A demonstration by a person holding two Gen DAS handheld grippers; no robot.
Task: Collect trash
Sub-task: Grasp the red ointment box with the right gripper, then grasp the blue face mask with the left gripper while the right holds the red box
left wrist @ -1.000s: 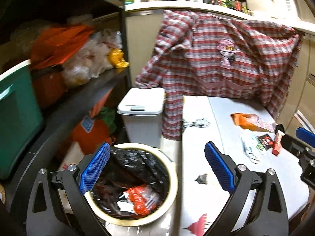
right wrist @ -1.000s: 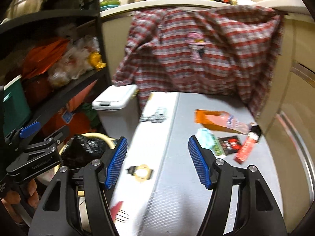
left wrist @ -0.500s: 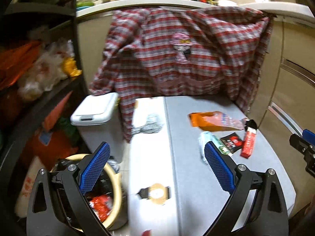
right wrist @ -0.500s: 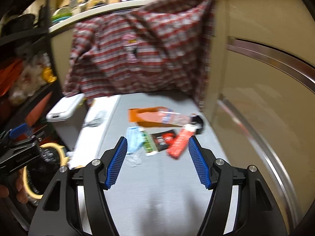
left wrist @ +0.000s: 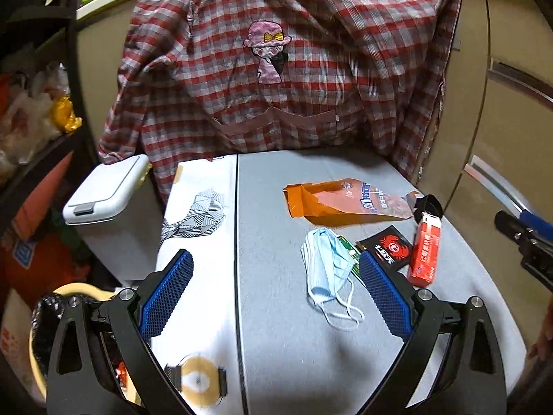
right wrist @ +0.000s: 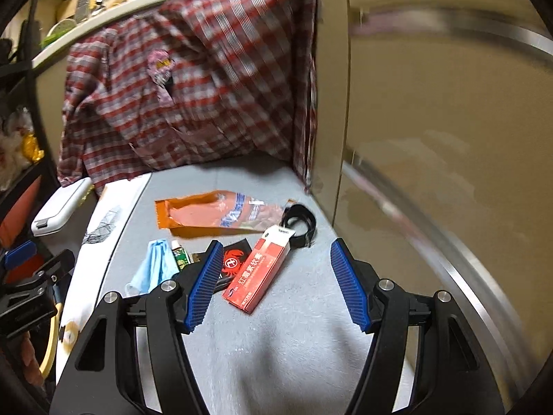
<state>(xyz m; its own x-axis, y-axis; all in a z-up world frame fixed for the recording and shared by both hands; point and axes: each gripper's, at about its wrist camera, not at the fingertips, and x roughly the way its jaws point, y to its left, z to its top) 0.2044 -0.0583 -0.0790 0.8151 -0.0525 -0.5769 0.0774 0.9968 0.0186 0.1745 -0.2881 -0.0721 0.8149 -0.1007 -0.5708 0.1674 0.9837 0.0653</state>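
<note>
Trash lies on a grey table (left wrist: 283, 346): an orange wrapper (left wrist: 345, 200) (right wrist: 214, 212), a blue face mask (left wrist: 325, 266) (right wrist: 155, 266), a black packet with a red crab (left wrist: 389, 247) (right wrist: 233, 259), a red box (left wrist: 425, 250) (right wrist: 259, 273) and a black ring (left wrist: 428, 204) (right wrist: 299, 221). My left gripper (left wrist: 273, 294) is open and empty above the table, the mask near its right finger. My right gripper (right wrist: 273, 283) is open and empty, with the red box between its fingers. The yellow-rimmed trash bin (left wrist: 38, 339) (right wrist: 52, 339) with a black liner stands low at the left.
A white lidded bin (left wrist: 107, 186) (right wrist: 58, 207) stands left of the table. A plaid shirt (left wrist: 276, 69) (right wrist: 179, 97) hangs behind it. A beige cabinet wall (right wrist: 432, 138) is close on the right. Cluttered shelves (left wrist: 31, 121) stand at the left.
Both grippers swung right from the trash bin toward the trash on the table. The right gripper has come close over the red box. Both stayed open.
</note>
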